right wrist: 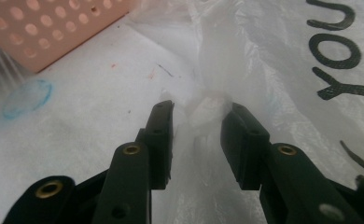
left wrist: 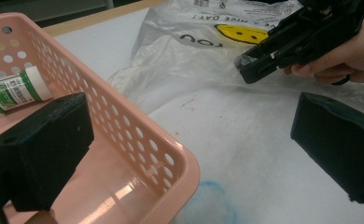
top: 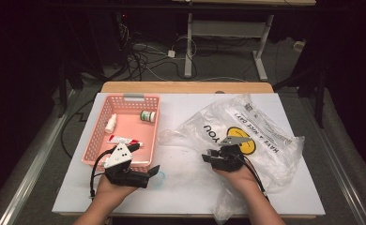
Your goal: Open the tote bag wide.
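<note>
1. My right gripper (right wrist: 196, 123) has its fingers narrowed around a bunched fold of the clear plastic bag with a yellow smiley face (top: 247, 129); I cannot tell whether they pinch it.
2. That bag lies crumpled on the right of the white tabletop (top: 186, 178).
3. My left gripper (top: 154, 171), fingers wide and empty, straddles the near wall of the pink perforated plastic basket (top: 94, 140).

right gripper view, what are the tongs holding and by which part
The right tongs have a bunched handle strip of the clear plastic bag between their jaws; whether the pads already pinch it cannot be told. The left tongs stand open, holding nothing.
</note>
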Demonstrator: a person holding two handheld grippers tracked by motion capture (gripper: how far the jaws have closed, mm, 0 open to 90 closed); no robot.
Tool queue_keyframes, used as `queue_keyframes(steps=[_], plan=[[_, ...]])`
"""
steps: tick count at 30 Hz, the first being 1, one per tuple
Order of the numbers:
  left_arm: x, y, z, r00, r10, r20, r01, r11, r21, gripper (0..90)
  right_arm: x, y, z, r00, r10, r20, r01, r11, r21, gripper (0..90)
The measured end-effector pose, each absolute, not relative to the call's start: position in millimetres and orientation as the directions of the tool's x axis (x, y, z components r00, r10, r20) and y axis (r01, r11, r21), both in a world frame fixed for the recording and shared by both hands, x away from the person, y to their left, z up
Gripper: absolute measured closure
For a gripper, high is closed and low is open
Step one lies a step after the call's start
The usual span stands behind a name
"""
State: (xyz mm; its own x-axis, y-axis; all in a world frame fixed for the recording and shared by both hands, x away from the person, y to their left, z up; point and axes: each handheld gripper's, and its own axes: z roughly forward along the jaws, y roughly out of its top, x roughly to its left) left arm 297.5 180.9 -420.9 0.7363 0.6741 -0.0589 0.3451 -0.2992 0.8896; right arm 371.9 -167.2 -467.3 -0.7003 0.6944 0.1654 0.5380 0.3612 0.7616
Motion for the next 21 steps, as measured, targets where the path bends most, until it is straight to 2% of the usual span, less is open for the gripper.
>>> queue_keyframes(steps=[7,12,21], plan=[[297.3,180.6,-420.7,0.737,0.674,-0.058,0.344,-0.299,0.890,0.0,371.0,-174.5,-461.5,-0.695,0.698,0.174,0.530,0.333,0.780,64.4],[297.4,179.9,-420.7,0.738,0.673,-0.056,0.344,-0.303,0.889,0.0,368.5,-171.5,-464.0,-0.714,0.681,0.162,0.522,0.364,0.771,57.4],[297.1,180.1,-420.5,0.738,0.672,-0.057,0.344,-0.303,0.889,0.0,364.3,-172.0,-458.9,-0.713,0.686,0.145,0.505,0.359,0.785,57.0]])
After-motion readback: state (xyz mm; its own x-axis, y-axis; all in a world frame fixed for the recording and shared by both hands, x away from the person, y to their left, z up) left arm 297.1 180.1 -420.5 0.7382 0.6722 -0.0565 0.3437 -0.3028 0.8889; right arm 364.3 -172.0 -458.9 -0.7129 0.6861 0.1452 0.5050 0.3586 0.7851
